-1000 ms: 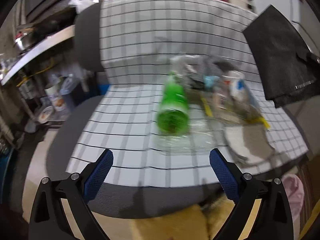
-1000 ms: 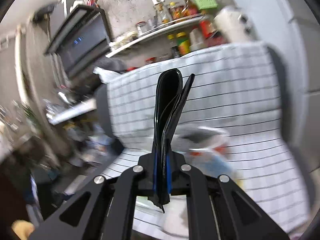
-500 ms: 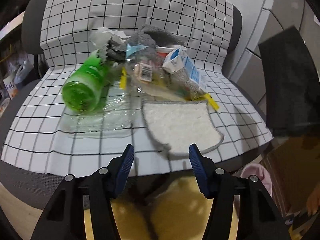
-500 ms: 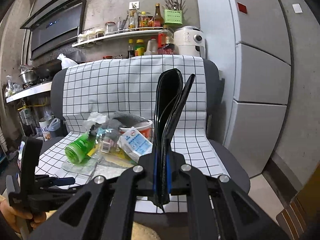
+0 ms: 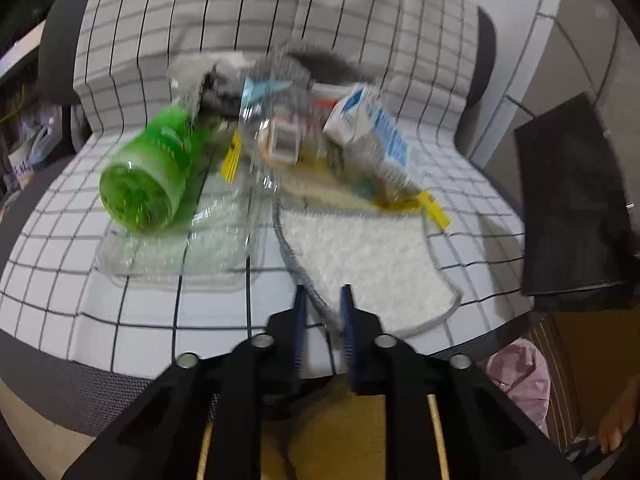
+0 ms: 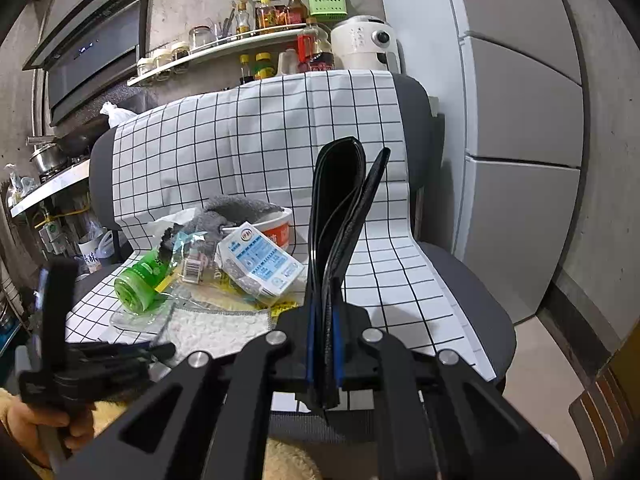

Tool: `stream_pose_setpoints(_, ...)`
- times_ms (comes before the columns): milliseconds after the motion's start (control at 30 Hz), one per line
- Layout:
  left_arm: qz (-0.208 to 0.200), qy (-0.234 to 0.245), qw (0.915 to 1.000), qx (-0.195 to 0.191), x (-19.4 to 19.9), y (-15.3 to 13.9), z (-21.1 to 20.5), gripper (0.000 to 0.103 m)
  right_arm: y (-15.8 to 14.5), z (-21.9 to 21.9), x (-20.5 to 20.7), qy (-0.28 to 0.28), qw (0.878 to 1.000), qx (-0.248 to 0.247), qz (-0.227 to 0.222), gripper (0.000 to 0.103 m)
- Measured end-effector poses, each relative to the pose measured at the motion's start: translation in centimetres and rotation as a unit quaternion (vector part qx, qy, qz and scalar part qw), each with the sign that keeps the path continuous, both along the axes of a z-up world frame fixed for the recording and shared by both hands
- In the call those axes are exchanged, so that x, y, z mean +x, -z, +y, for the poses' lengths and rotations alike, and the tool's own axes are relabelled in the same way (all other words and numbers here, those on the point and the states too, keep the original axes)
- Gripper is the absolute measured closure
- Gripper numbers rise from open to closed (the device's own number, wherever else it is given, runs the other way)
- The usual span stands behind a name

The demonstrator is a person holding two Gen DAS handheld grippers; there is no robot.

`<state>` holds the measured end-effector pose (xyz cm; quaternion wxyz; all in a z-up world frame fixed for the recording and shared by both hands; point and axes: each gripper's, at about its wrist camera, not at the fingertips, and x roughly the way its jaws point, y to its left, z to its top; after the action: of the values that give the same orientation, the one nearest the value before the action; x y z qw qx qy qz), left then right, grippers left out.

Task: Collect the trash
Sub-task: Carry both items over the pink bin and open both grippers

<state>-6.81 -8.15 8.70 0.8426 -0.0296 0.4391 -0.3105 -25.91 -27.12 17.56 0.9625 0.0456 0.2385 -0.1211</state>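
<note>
Your left gripper [image 5: 322, 300] is closing on the near edge of the white cloth [image 5: 360, 256]. The grey hem of that cloth runs between the blue pads, but the blur hides whether they press on it yet. Take the cloth as your landmark. It lies flat on the checked cover [image 5: 132, 312] of the chair seat, at the front edge. The trash sits just behind it. The green bottle [image 5: 148, 176] is behind and to the left, lying on its side with its base toward you and its neck pointing at the chair back. The milk carton [image 5: 372, 136] is behind and to the right, tilted across a clear wrapper [image 5: 280, 152].

Your right gripper [image 6: 323, 344] is clamped on a folded black bag [image 6: 340, 216], which stands upright to the right of the cloth. Your left gripper is therefore the nearer one to the trash. I judge the coming move depends on the bottle's long axis, which runs nearly straight away from those pads.
</note>
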Motion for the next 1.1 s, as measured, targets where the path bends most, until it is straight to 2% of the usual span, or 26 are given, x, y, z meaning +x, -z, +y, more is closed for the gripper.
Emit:
stream_pose_setpoints(167, -0.047, 0.035, 0.9974, -0.043, -1.3, -3.0, 0.6, 0.098, -0.4, -0.2, -0.7, 0.009, 1.000, 0.007, 0.004, 0.096)
stream_pose_setpoints(300, -0.096, 0.089, 0.9875, -0.088, -3.7, -6.4, -0.4, 0.098, -1.2, -0.4, -2.7, 0.034, 0.999, -0.007, 0.006, 0.096)
stream_pose_setpoints(433, -0.123, 0.140, 0.9772, -0.103, -5.9, -8.0, -3.2, 0.098, -1.4, -1.7, -5.7, 0.080, 0.996, -0.020, 0.016, 0.096)
stream_pose_setpoints(567, -0.120, 0.196, 0.9660, -0.119, -8.2, -8.2, -6.7, 0.098, -0.7, -4.2, -9.4, 0.140, 0.989, -0.021, 0.043, 0.096)
stream_pose_setpoints(700, -0.099, 0.225, 0.9597, -0.136, -9.7, -7.8, -8.6, 0.098, 1.8, -7.9, -13.2, 0.214, 0.973, 0.000, 0.085, 0.095)
stream_pose_setpoints(800, -0.088, 0.241, 0.9572, -0.133, -10.4, -7.1, -9.8, 0.098, 4.3, -10.4, -15.2, 0.251, 0.961, 0.027, 0.110, 0.095)
stream_pose_setpoints(900, -0.078, 0.251, 0.9560, -0.130, -11.2, -6.7, -10.9, 0.098, 6.6, -12.0, -16.2, 0.260, 0.956, 0.063, 0.117, 0.095)
stream_pose_setpoints(1033, -0.082, 0.267, 0.9512, -0.132, -12.9, -6.9, -12.3, 0.098, 8.4, -13.6, -17.0, 0.232, 0.959, 0.129, 0.096, 0.094)
stream_pose_setpoints(1067, -0.082, 0.271, 0.9500, -0.132, -13.3, -6.9, -12.9, 0.098, 8.8, -13.8, -17.5, 0.228, 0.959, 0.141, 0.093, 0.090)
stream_pose_setpoints(1100, -0.081, 0.275, 0.9489, -0.131, -13.7, -6.8, -13.4, 0.098, 9.4, -14.4, -17.7, 0.226, 0.957, 0.155, 0.097, 0.083)
